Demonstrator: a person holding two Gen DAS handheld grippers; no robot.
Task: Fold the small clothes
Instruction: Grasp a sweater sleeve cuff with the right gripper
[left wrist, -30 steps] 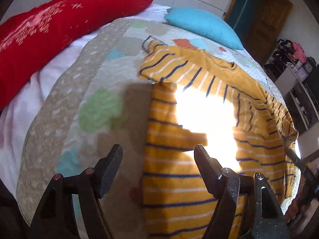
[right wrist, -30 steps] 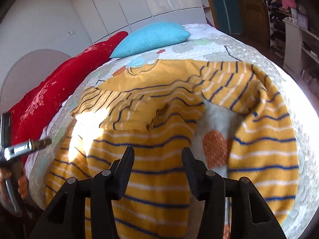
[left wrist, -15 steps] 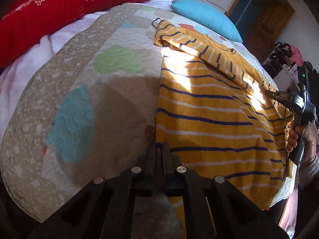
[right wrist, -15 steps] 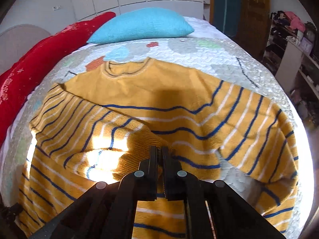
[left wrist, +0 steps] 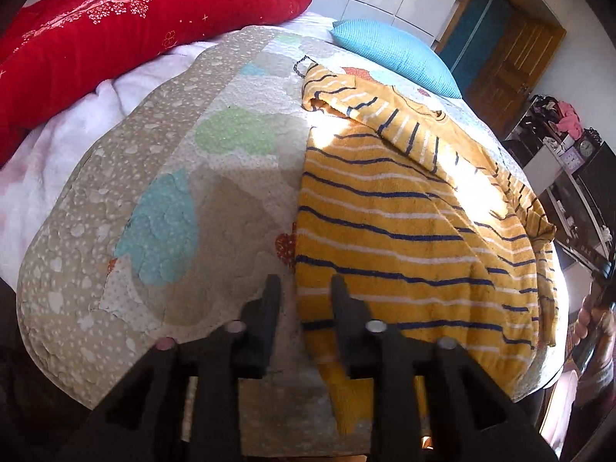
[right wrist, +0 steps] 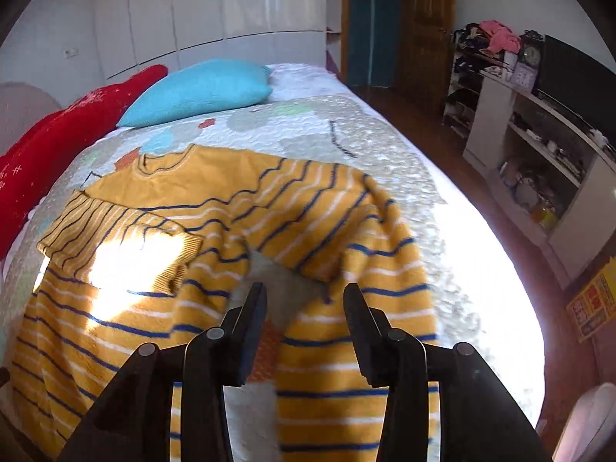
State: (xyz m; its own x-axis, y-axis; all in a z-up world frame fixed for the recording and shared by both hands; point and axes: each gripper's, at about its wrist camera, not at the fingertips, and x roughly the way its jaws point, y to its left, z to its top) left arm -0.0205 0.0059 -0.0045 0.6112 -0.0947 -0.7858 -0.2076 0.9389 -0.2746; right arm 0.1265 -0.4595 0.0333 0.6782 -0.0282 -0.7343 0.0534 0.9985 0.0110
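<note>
A yellow sweater [left wrist: 404,215] with blue and white stripes lies spread on the quilted bed, its left sleeve folded over the body. My left gripper [left wrist: 304,288] is open and empty, straddling the sweater's left bottom edge. In the right wrist view the sweater [right wrist: 238,208] has a sleeve bunched toward its right side. My right gripper [right wrist: 304,300] is open and empty, just above the sweater's lower middle where a patch of quilt shows.
The patterned quilt [left wrist: 173,177] covers the bed. A red pillow [left wrist: 115,27] and a blue pillow [left wrist: 396,54] lie at the head. Shelves [right wrist: 539,146] and a wooden door [right wrist: 423,19] stand to the right. The other hand [left wrist: 593,319] shows at the bed's right edge.
Both grippers were open a second ago, shut half a second ago, and have opened again. The right one pulled back and the right sleeve now lies bunched over the body.
</note>
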